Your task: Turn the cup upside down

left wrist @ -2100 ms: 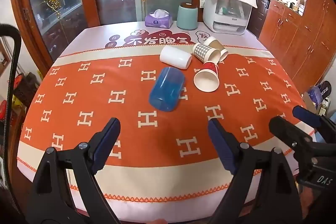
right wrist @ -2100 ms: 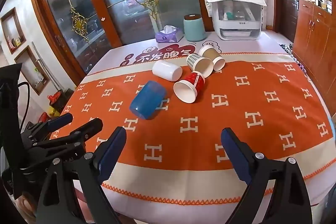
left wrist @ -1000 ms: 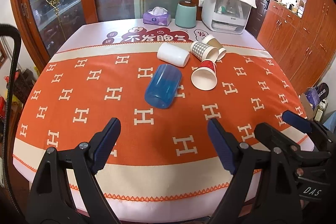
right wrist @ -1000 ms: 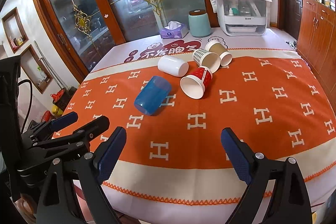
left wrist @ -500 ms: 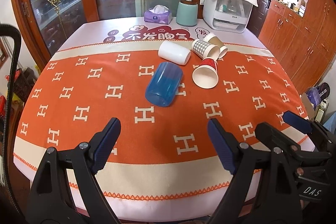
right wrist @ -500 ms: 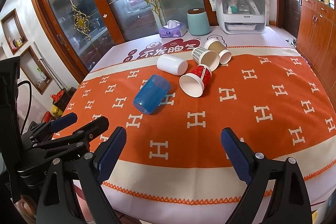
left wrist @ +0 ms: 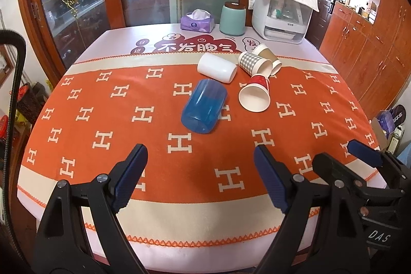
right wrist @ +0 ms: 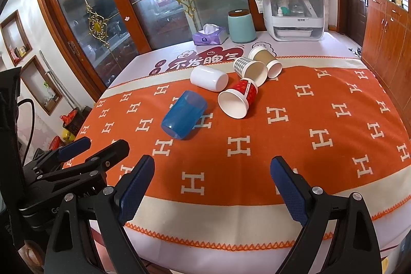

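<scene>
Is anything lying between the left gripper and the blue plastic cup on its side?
Nothing visible: only bare orange tablecloth lies between the open left gripper and the blue plastic cup. The other cups lie beyond it.

"DAS" on right gripper (left wrist: 370,197); "H" pattern on tablecloth (left wrist: 102,104)

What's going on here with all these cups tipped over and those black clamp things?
A person holds a two-finger gripper in each hand, and the job is to turn a cup upside down. Both the left gripper and the right gripper are open, empty and short of the cups. The blue cup, white cup and three paper cups, including a red one, lie on their sides on the orange tablecloth.
</scene>
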`<state>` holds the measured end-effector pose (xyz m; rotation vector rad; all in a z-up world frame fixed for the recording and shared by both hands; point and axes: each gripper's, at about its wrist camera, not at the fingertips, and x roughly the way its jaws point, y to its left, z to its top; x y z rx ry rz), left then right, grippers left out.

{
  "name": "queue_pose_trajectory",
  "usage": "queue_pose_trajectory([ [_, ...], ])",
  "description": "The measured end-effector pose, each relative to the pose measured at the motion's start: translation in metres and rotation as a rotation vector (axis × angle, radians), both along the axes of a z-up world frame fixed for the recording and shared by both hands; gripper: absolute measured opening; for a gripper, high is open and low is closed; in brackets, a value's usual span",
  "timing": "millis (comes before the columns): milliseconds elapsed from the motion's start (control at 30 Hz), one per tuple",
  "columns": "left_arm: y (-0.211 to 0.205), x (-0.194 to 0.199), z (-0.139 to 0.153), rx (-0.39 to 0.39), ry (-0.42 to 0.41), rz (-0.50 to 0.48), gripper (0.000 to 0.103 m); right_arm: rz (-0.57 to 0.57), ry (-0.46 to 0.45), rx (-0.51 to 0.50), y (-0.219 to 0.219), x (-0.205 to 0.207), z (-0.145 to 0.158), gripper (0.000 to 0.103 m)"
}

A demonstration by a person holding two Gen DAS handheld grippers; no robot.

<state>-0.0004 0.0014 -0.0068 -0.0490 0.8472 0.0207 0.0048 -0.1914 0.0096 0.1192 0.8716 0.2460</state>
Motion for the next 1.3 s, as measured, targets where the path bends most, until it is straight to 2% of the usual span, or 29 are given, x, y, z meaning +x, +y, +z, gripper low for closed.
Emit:
queue_pose_trajectory([
  [367, 0.006, 0.015, -0.006, -0.019, 0.031, 0.003, 0.083, -0.012, 0.004, -0.009, -0.003, 0.013, 0.0, 0.092],
  [533, 0.012, 0.044, -0.018, -0.027, 0.086, -0.026, 0.083, -0.024, 0.024, -0.014, -0.004, 0.028, -0.006, 0.092],
  [667, 0.016, 0.066, -0.022, -0.007, 0.092, -0.038, 0.083, -0.045, 0.029, -0.008, -0.01, 0.045, -0.008, 0.092],
  [900, 0.026, 0.12, -0.031, -0.037, 0.14, -0.077, 0.084, -0.073, 0.057, -0.007, -0.016, 0.087, -0.019, 0.092],
  [1000, 0.024, 0.149, -0.041, -0.051, 0.178, -0.127, 0.084, -0.085, 0.086, 0.008, -0.02, 0.106, -0.03, 0.092],
  [1133, 0.013, 0.189, -0.065, 0.001, 0.229, -0.173, 0.084, -0.095, 0.137, 0.027, -0.024, 0.125, -0.049, 0.092],
  [1300, 0.004, 0.222, -0.1, 0.014, 0.308, -0.187, 0.083, -0.094, 0.179, 0.021, -0.024, 0.137, -0.072, 0.092],
])
